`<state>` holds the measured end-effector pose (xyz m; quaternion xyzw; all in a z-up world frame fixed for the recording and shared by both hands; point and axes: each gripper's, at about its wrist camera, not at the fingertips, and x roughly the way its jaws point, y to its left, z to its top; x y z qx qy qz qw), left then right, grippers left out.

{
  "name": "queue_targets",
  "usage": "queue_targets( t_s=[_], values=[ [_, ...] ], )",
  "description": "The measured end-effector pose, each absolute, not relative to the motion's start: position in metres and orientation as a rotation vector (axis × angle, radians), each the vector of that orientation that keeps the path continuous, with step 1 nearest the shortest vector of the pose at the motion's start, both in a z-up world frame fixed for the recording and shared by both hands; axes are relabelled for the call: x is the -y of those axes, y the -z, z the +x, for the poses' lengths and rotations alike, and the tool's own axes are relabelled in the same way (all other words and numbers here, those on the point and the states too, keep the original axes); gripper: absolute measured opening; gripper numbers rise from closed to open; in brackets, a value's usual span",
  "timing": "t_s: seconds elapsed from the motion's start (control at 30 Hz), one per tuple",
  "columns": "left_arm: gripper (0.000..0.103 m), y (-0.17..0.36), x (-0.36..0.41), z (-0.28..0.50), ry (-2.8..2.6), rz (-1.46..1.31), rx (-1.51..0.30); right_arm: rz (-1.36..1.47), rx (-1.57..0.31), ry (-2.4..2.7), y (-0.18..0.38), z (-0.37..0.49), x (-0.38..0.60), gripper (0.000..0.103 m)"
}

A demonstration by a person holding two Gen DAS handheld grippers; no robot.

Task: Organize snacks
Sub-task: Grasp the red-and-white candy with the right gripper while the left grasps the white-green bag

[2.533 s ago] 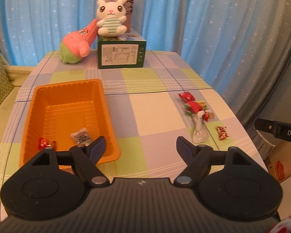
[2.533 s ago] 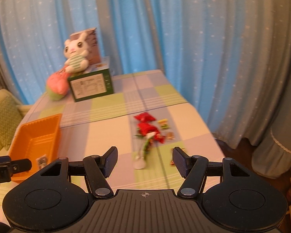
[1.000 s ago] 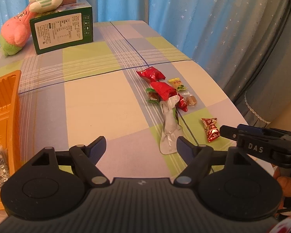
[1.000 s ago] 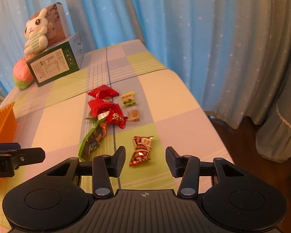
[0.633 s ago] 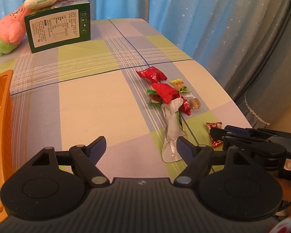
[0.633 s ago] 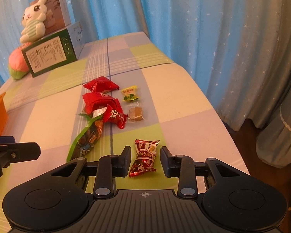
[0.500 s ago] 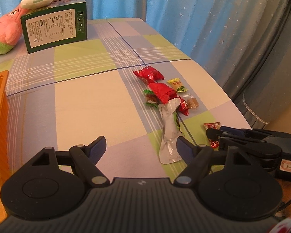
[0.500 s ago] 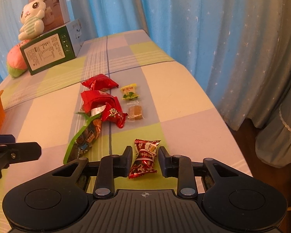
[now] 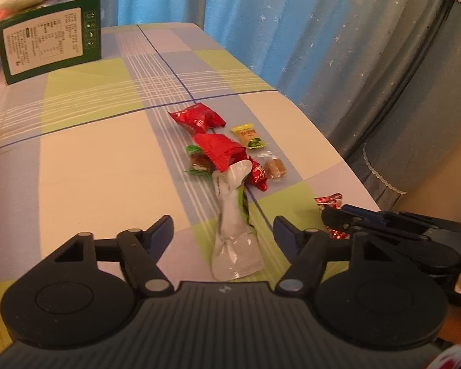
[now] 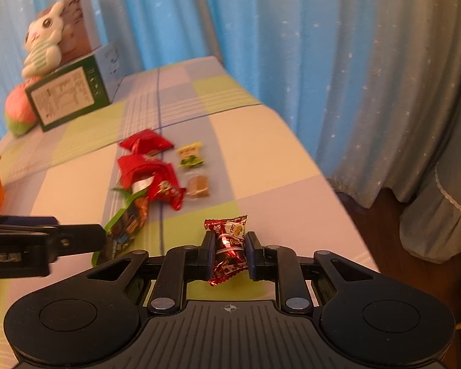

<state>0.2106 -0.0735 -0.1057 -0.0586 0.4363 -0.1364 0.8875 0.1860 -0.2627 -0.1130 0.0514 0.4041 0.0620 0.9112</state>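
Left wrist view: the left gripper (image 9: pixel 223 227) has its fingers spread and closing in, with the wide end of a long silver pouch (image 9: pixel 233 230) lying on the checked tablecloth (image 9: pixel 92 160) between them, untouched by either pad. Beyond the fingertips the pouch runs up to a heap of snacks: two red packets (image 9: pixel 196 118), a yellow-green candy (image 9: pixel 249 135) and a clear-wrapped brown candy (image 9: pixel 275 167). Off the right fingertip, the right gripper (image 9: pixel 330 215) lies over a red foil candy (image 9: pixel 330 200) near the table edge. Far beyond the left finger stands a green box (image 9: pixel 49 49).

Right wrist view: the right gripper (image 10: pixel 230 250) has its fingers pressed onto the red foil candy (image 10: pixel 227 246), pinching its middle while both twisted ends stick out fore and aft. Ahead and left of the fingertips lies the snack heap, with the green side of the pouch (image 10: pixel 126 221) reaching toward the left gripper (image 10: pixel 76 240), which enters from the left. A plush rabbit (image 10: pixel 43 43) sits on the green box (image 10: pixel 70 95) far ahead.
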Motion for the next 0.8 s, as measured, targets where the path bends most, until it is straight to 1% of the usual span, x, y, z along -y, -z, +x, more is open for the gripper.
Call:
queue_targets(
  t_s=[0.1,0.17,0.27,0.6,0.8],
  values=[
    [0.056,0.112,0.079,0.219,0.297,-0.123,-0.911,0.118,-0.833,-0.111,0.11,0.184,0.271,0.021],
    [0.043,0.117,0.082,0.223,0.307,-0.122,-0.914,0.119,-0.834,-0.102,0.11,0.184,0.275,0.021],
    [0.034,0.123,0.086,0.228,0.324,-0.116,-0.915,0.123,-0.841,-0.092,0.113,0.182,0.279,0.021],
    [0.025,0.134,0.096,0.234,0.322,-0.03,-0.92,0.135,-0.851,-0.091,0.114,0.181,0.278,0.021],
    [0.022,0.133,0.099,0.234,0.32,-0.005,-0.923,0.132,-0.846,-0.096,0.111,0.18,0.276,0.021]
  ],
)
